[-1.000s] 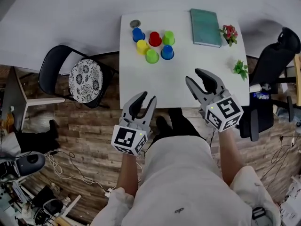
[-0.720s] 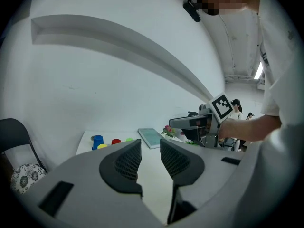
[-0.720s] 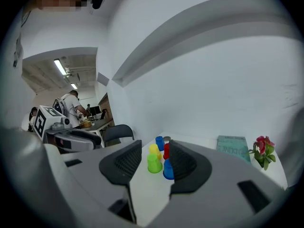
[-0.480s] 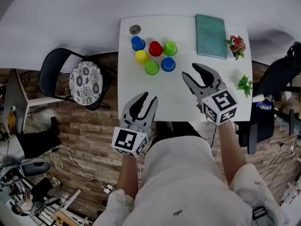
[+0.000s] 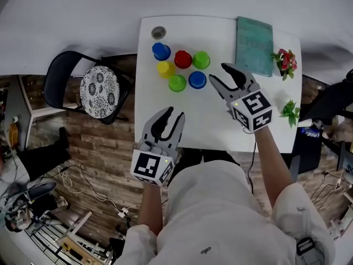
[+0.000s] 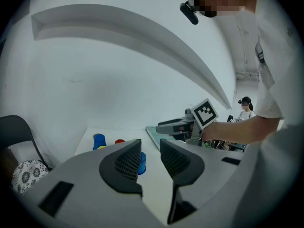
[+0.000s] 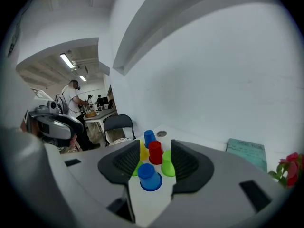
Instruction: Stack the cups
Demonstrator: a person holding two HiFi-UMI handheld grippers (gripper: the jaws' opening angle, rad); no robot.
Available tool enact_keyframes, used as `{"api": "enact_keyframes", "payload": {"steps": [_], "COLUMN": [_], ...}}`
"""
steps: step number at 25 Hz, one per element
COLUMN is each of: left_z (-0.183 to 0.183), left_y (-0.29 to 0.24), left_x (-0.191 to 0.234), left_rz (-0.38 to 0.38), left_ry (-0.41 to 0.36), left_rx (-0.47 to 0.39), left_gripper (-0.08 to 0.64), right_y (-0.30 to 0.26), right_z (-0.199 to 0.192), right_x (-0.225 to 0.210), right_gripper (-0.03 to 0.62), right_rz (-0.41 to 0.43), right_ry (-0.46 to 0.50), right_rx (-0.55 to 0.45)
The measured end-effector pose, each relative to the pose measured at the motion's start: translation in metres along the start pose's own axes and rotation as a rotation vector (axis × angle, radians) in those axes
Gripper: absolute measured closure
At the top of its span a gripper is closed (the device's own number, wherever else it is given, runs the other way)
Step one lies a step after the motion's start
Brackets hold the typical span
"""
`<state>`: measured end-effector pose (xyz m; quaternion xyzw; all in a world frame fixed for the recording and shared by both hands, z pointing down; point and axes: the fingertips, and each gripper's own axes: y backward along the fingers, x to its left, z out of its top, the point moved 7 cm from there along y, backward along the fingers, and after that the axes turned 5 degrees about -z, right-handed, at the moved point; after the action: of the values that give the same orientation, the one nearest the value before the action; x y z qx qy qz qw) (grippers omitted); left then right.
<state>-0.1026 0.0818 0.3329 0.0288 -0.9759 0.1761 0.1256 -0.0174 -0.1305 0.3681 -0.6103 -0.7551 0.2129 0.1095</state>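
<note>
Six upturned cups stand clustered on the white table (image 5: 182,120): a blue cup (image 5: 161,51), red cup (image 5: 183,59), green cup (image 5: 201,59), yellow cup (image 5: 165,69), second green cup (image 5: 177,83) and near blue cup (image 5: 197,80). My right gripper (image 5: 220,75) hovers just right of the near blue cup (image 7: 149,177). Its jaws are opening, with nothing between them, and the cup sits just ahead of the tips. My left gripper (image 5: 168,115) hangs at the table's front edge, open and empty (image 6: 150,158).
A teal book (image 5: 254,38) lies at the back right, with a flowering plant (image 5: 285,61) and a small green plant (image 5: 289,112) along the right edge. A grey disc (image 5: 159,32) sits at the back left corner. A black chair (image 5: 94,90) stands left of the table.
My right gripper has moved forward and left over the table toward the cups, and its jaws have spread wider. The left gripper has stayed at the front edge.
</note>
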Motion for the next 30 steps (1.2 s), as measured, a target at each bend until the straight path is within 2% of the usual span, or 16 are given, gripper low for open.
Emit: {"api": "enact_keyframes", "payload": {"steps": [15, 25, 30], "left_z": [-0.009, -0.017, -0.020], "left_y": [-0.017, -0.024, -0.020], "left_x": [0.007, 0.010, 0.009], "left_rz": [0.081, 0.094, 0.101], "left_ry": [0.029, 0.053, 0.054], "left_rx": [0.018, 0.005, 0.008], "left_gripper": [0.440, 0.440, 0.440], "right_y": [-0.085, -0.116, -0.124], "right_z": [-0.034, -0.051, -0.058], "right_x": [-0.038, -0.042, -0.040], "right_gripper": [0.362, 0.324, 0.333], "right_rz": [0.072, 0.108, 0.109], "right_ry": [0.106, 0.164, 0.179], "right_rx": [0.101, 0.156, 0.173]}}
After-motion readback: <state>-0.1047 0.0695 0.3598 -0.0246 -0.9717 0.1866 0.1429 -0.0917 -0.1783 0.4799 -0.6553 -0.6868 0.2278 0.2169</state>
